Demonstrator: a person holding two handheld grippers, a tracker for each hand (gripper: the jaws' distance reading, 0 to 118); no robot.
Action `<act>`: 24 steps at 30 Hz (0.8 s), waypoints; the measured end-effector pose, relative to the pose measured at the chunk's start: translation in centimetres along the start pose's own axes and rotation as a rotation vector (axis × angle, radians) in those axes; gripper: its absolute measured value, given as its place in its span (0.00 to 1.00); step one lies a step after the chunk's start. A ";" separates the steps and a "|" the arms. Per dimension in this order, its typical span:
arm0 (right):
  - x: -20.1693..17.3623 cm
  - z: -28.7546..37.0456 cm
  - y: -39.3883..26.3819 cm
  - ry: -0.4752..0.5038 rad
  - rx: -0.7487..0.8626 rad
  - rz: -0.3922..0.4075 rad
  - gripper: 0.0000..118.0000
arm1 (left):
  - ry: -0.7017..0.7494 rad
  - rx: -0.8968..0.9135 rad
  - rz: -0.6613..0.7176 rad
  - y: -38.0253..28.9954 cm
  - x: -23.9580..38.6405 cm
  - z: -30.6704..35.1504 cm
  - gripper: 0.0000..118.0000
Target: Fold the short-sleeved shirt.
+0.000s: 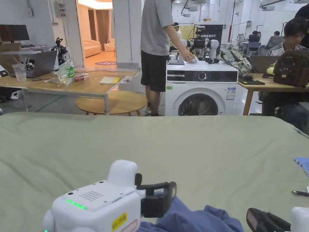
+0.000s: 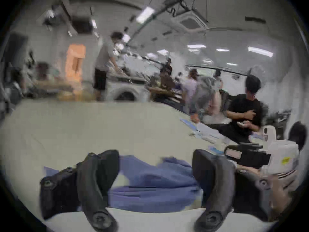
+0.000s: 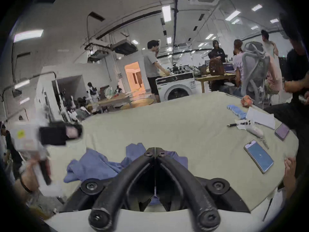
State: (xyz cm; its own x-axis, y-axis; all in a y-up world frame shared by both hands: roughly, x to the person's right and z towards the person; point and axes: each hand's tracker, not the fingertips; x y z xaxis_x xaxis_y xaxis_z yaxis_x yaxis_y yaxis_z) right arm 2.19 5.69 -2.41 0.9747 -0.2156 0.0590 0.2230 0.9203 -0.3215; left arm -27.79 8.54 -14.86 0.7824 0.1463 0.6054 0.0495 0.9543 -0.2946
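Left gripper (image 2: 155,172) I hold open over the crumpled blue shirt (image 2: 155,180), right gripper (image 3: 155,152) closed on nothing, olive-green cloth-covered table (image 1: 151,139), washing machine (image 1: 201,89) beyond, busy workshop.

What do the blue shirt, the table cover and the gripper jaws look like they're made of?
Shirt: soft, matte woven fabric, probably cotton; it crumples in loose folds.
Table cover: matte greenish cloth with shallow wrinkles.
Right gripper jaws: black, slightly textured, probably rubber or plastic coating; screws at the pivots.
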 end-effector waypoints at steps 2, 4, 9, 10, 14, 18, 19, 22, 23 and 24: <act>-0.9 -0.6 0.2 0.046 -0.010 0.002 0.00 | 0.134 0.007 -0.048 0.6 -1.8 3.7 0.46; -2.0 -1.0 0.3 0.069 0.001 0.009 0.00 | 0.216 0.040 -0.056 1.5 -2.7 5.9 0.04; -4.3 -2.0 0.4 0.093 0.000 0.091 0.00 | 0.287 0.050 0.046 1.2 -5.1 11.0 0.00; -4.5 -2.1 0.4 0.100 -0.004 0.086 0.00 | 0.301 0.040 0.056 1.0 -5.5 11.4 0.00; -4.8 -2.7 0.1 0.127 -0.024 0.085 0.00 | 0.286 0.002 0.109 1.0 -6.9 12.2 0.00; -4.0 -2.9 -0.4 0.124 -0.041 0.106 0.00 | 0.248 -0.147 0.252 3.0 -11.9 9.6 0.17; -3.7 -2.9 -0.5 0.126 -0.047 0.101 0.00 | 0.241 -0.189 0.264 3.1 -13.1 8.5 0.40; -2.4 -3.1 -1.0 0.121 -0.067 0.072 0.00 | 0.261 -0.308 0.271 3.4 -16.9 4.1 0.62; -1.9 -3.2 -1.3 0.112 -0.076 0.064 0.00 | 0.285 -0.367 0.281 3.4 -18.2 2.1 0.62; -1.4 -3.3 -1.5 0.100 -0.087 0.059 0.00 | 0.321 -0.406 0.278 3.2 -19.1 0.4 0.62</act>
State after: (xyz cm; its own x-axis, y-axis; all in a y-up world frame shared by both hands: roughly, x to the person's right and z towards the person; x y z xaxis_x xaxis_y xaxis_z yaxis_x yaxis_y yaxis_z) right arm 0.44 3.52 -5.17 0.9787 -0.1976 -0.0550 0.1594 0.9015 -0.4023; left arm -42.83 8.86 -27.06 0.9458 0.2304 0.2290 -0.0004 0.7059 -0.7083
